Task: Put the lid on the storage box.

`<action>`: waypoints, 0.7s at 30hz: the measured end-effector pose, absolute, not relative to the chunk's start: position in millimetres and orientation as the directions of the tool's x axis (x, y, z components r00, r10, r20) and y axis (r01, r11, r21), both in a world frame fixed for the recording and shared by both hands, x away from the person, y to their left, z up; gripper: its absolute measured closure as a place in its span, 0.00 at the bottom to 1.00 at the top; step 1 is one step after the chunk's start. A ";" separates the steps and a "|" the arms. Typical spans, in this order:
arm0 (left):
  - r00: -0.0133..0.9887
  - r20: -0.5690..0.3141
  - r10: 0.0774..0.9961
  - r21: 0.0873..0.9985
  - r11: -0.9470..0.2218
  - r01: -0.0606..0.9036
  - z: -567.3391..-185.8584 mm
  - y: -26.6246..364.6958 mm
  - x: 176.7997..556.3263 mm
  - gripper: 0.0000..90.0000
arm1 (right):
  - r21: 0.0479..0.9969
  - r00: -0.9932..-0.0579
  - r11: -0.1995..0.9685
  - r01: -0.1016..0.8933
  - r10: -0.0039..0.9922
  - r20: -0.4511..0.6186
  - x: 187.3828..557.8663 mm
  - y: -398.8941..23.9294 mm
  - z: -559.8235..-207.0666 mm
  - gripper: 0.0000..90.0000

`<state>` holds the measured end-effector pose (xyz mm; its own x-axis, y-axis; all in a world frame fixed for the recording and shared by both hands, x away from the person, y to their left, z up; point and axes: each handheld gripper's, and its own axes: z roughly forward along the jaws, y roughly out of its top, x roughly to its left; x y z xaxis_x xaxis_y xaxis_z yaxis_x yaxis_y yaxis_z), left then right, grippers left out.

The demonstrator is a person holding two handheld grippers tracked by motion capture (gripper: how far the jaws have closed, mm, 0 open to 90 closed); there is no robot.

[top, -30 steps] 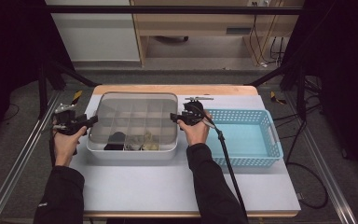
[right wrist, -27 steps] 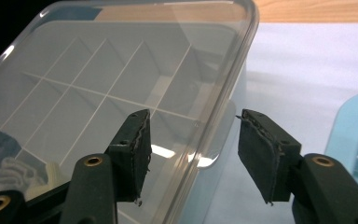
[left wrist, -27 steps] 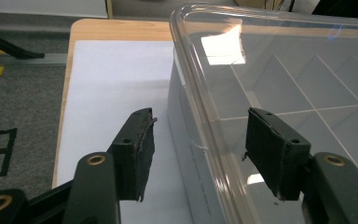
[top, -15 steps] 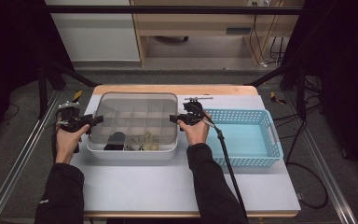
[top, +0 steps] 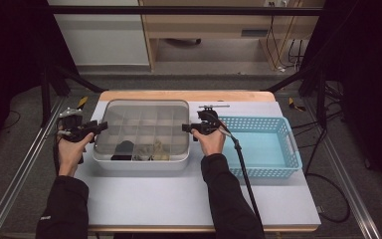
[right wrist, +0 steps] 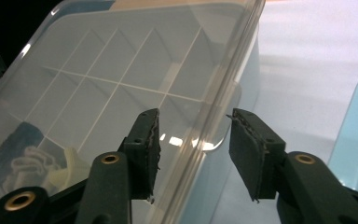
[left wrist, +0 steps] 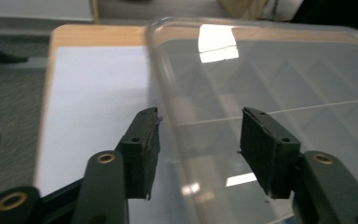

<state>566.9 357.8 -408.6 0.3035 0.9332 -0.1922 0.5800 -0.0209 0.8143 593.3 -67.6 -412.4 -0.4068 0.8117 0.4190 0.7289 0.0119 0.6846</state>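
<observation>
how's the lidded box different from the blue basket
The divided box is white with solid walls and a clear lid; the blue basket is latticed and open-topped. The box holds a few small items in its near compartments; the basket looks empty. Both are rectangular, side by side on the table.

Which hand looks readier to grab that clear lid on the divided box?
Probably the right gripper: the lid edge runs midway between its jaws. The left gripper straddles the edge off-centre. Neither pinches yet.

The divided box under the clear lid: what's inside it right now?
Through the clear lid, the divided box shows a dark item and pale pieces in the near compartments. Glare hides what they are; the far compartments look empty.
</observation>
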 end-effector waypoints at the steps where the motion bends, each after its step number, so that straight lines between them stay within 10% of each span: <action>1: 0.304 -0.201 0.931 0.805 -0.020 0.592 -410.2 359.3 567.5 0.48 | 0.682 -0.409 0.019 0.731 0.812 0.416 593.8 -68.0 -412.7 0.57; 21: 0.352 -0.218 0.910 0.790 -0.047 0.612 -416.3 357.5 565.2 0.44 | 0.693 -0.453 0.069 0.718 0.801 0.390 589.7 -69.1 -412.3 0.60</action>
<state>565.2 357.5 -416.3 0.3523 0.9101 -0.2182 0.6115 -0.0474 0.7898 589.7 -69.1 -412.3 -0.4534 0.8014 0.3901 0.7180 0.0691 0.6926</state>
